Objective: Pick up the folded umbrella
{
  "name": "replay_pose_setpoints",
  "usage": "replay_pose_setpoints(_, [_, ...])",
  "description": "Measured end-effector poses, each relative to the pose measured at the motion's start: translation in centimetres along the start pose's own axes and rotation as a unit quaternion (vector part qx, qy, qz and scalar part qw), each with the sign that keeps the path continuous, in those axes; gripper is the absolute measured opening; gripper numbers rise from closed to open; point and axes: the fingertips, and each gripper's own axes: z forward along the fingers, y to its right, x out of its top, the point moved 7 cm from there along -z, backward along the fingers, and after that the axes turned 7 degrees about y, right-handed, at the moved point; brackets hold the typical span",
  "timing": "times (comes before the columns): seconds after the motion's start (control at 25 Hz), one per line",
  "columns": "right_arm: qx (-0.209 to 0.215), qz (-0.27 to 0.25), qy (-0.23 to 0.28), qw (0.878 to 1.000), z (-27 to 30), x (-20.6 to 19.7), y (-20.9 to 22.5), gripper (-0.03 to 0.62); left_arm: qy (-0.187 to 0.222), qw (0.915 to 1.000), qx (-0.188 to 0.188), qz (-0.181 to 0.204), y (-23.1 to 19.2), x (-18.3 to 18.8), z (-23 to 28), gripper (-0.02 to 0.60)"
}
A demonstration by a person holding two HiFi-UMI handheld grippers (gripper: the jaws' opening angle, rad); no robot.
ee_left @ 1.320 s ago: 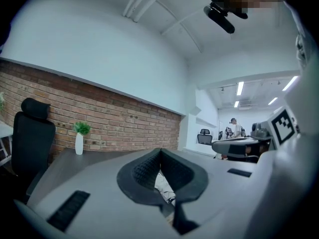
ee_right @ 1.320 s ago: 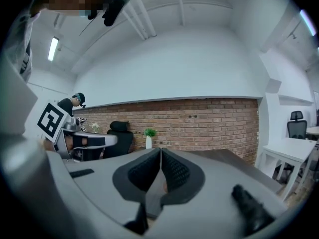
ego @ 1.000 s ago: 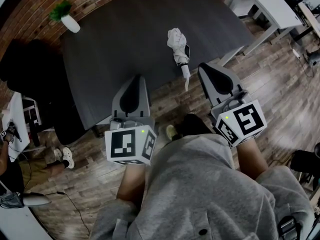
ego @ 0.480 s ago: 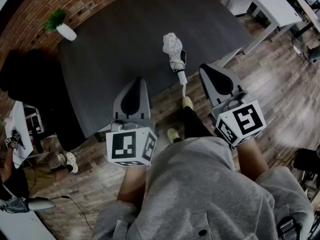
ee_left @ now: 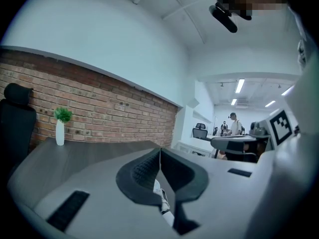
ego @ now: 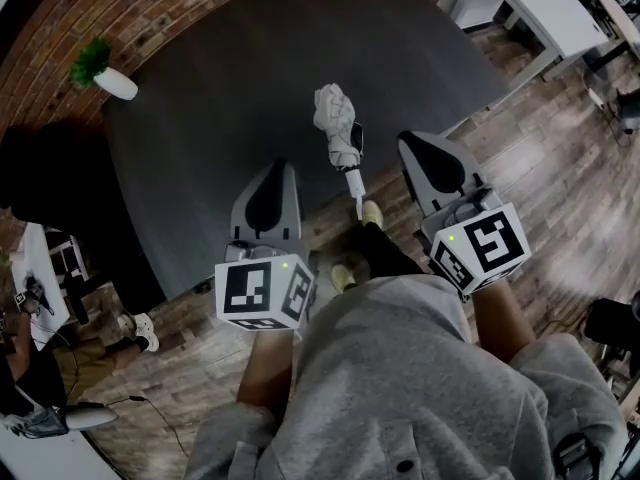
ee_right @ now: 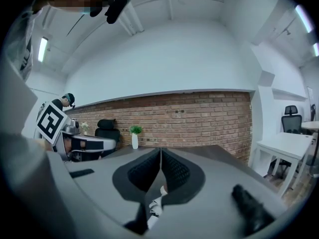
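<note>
The folded white umbrella (ego: 336, 126) lies on the dark table (ego: 220, 88), its handle (ego: 356, 196) sticking out over the near edge. My left gripper (ego: 279, 166) hovers at the table's edge, left of the handle, with jaws pressed together and empty. My right gripper (ego: 411, 140) is to the right of the umbrella, also shut on nothing. In the left gripper view the jaws (ee_left: 160, 152) meet, and a bit of umbrella (ee_left: 163, 205) shows below them. In the right gripper view the shut jaws (ee_right: 160, 153) stand above the umbrella (ee_right: 157, 205).
A small plant in a white vase (ego: 104, 76) stands at the table's far left corner. A black office chair (ego: 50, 168) is left of the table. A white desk (ego: 540, 8) stands at the upper right. Wooden floor and the person's shoes (ego: 343, 273) lie below.
Both grippers have moved forward to the table's edge, so the umbrella now lies between them. Both sets of jaws stayed shut.
</note>
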Motion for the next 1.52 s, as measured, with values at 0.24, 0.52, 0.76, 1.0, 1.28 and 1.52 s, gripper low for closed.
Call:
replay_pose_setpoints(0.24, [0.011,0.016,-0.017,1.000,3.1,-1.1,3.4,0.025,-0.030,0.9994,0.005,-0.013,-0.4,-1.7,4.6,0.015])
replay_pose_setpoints(0.52, [0.022,0.035,-0.030,0.999,6.0,-2.3,7.8,0.025,-0.088,0.9957,0.014,-0.026,-0.5,-4.7,9.3,0.015])
replay_pose_setpoints(0.76, [0.033,0.046,-0.033,0.998,8.2,-2.7,10.7,0.025,-0.140,0.9890,0.024,-0.043,-0.7,-7.3,12.8,0.018])
replay_pose_setpoints(1.0, [0.042,0.055,-0.034,0.997,9.4,-3.2,13.2,0.025,-0.202,0.9779,0.020,-0.050,-0.7,-10.4,15.3,0.210])
replay_pose_setpoints(1.28, [0.048,0.064,-0.038,0.996,10.0,-3.8,15.2,0.025,-0.260,0.9627,0.014,-0.075,-0.6,-14.1,17.4,0.317])
replay_pose_setpoints(1.52, [0.053,0.069,-0.042,0.995,10.6,-4.4,16.8,0.025,-0.298,0.9494,0.033,-0.094,-1.0,-17.6,18.8,0.351])
